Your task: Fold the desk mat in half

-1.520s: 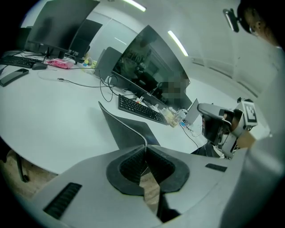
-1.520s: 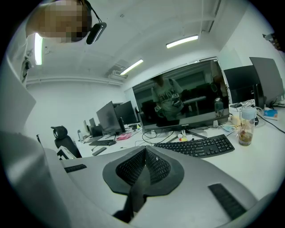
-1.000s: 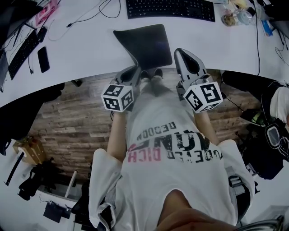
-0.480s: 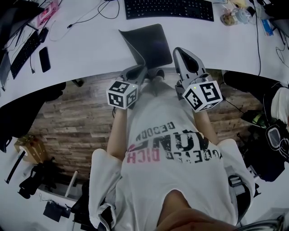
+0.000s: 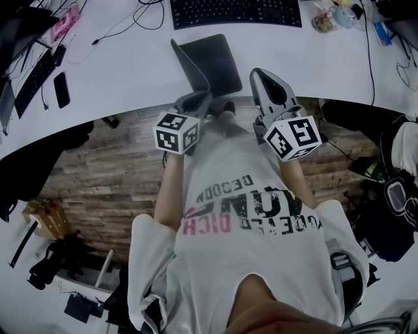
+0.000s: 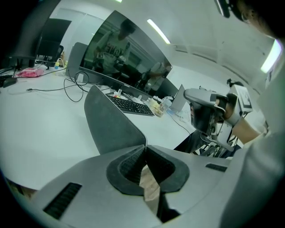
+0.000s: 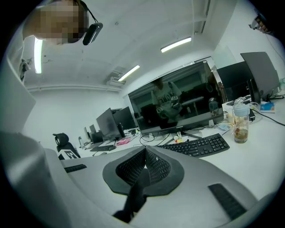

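You're pinching the near-left corner of the desk mat (image 5: 215,59) (image 6: 111,124) with your left gripper (image 5: 205,98) (image 6: 145,146), jaws clamped on it, holding that side up off the white desk (image 5: 124,72). Your right gripper (image 5: 258,74) (image 7: 145,149) is hovering just beside the mat's right edge, jaws pressed together with nothing between them. The mat's right part is lying flat, with the keyboard (image 5: 235,12) (image 7: 200,146) sitting beyond it.

White curved desk (image 5: 130,78) is noted across the far side, wood-plank floor (image 5: 104,169) beneath its near edge. Ceiling strip lights (image 7: 176,44) are lit. A black chair (image 7: 61,140) is seen far left.
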Motion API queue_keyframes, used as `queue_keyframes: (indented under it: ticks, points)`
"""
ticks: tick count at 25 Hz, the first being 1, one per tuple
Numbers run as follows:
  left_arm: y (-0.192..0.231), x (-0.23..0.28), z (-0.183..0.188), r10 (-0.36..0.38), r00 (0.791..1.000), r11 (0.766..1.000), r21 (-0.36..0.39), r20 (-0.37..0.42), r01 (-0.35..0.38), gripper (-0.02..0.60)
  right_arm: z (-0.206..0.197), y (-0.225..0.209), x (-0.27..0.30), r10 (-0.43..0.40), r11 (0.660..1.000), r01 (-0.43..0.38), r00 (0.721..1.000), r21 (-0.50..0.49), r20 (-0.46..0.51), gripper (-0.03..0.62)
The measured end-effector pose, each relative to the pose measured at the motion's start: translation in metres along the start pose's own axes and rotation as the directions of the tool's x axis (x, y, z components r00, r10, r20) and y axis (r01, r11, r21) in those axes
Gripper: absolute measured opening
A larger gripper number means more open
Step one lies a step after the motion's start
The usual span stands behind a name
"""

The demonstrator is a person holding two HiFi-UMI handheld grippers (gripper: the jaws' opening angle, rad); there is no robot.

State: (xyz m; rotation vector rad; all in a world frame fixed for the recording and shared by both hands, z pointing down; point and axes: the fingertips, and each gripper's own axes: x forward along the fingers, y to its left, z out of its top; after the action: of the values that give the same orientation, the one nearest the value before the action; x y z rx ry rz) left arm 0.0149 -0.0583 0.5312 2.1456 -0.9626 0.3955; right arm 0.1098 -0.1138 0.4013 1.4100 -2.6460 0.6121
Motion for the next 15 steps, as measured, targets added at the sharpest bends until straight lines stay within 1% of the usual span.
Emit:
queue_keyframes:
  ticks: [4,8,15]
  points:
    - [-0.005,0.007,0.002,0.008,1.0,1.0,-0.014,0.005,-0.008,0.014,-0.001,-0.007,-0.003,0.011,1.0,-0.011,1.0,0.002,-0.001,-0.003]
    - [-0.009,0.013,0.002,0.027,1.0,0.999,-0.047,0.009,-0.026,0.014,-0.002,-0.016,-0.006,0.017,1.0,-0.017,1.0,0.004,-0.008,-0.003]
    - [-0.015,0.026,0.004,0.054,0.999,0.996,-0.072,0.002,-0.054,0.014,-0.007,-0.03,-0.007,0.036,0.999,-0.036,0.999,0.022,-0.023,-0.003]
